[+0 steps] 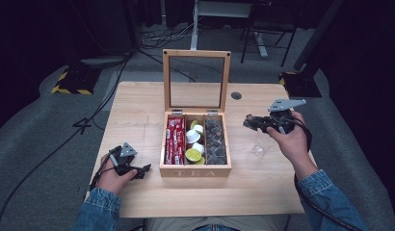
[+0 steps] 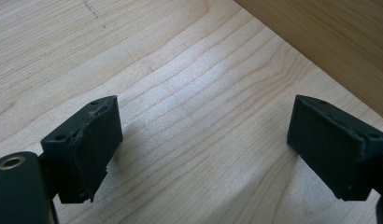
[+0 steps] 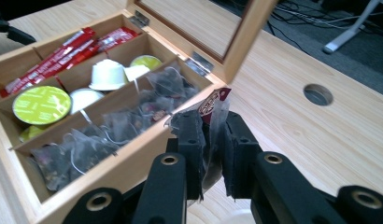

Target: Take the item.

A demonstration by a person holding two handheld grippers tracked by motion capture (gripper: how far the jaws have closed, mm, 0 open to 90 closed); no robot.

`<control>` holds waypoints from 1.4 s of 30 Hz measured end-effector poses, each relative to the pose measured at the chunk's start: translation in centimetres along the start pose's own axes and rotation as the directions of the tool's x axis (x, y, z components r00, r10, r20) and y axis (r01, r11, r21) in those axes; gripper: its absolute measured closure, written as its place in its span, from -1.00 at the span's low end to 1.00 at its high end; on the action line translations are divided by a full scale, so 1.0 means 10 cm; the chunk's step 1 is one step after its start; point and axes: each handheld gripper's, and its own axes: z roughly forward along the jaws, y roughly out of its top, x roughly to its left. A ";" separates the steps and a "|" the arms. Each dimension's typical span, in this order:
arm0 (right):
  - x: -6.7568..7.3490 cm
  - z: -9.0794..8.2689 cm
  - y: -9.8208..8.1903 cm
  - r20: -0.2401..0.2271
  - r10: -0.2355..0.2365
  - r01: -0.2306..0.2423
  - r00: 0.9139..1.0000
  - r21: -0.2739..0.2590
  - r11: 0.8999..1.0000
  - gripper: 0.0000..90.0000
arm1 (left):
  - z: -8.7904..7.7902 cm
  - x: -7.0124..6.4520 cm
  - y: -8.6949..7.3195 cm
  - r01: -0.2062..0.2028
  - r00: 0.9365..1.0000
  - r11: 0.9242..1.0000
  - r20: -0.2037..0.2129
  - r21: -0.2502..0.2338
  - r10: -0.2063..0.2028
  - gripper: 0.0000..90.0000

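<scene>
The left gripper rests on the table just left of the tea box, jaws apart with bare wood between them. The box stands mid-table with its lid upright, holding red sachets at left, capsules in the middle and tea bags at right. The right gripper hovers beside the box's right wall, jaws clamped on a tea bag.
</scene>
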 end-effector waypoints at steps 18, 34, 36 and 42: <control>-0.21 -0.18 -0.26 0.061 0.052 -0.054 0.997 0.030 0.998 0.77 | 0.00 0.00 0.00 0.000 1.000 1.000 0.000 0.000 0.000 -0.76; -0.26 -0.20 -0.41 0.083 0.051 -0.061 0.995 0.119 0.991 0.77 | 0.00 0.00 0.00 0.000 1.000 1.000 0.000 0.000 0.000 -0.76; -0.26 -0.18 -0.44 0.080 0.054 -0.063 0.995 0.126 0.990 0.77 | 0.00 0.00 0.00 0.000 1.000 1.000 0.000 0.000 0.000 -0.76; -0.26 -0.12 -0.50 0.074 0.059 -0.070 0.996 0.158 0.985 0.77 | 0.00 0.00 0.00 0.000 1.000 1.000 0.000 0.000 0.000 -0.76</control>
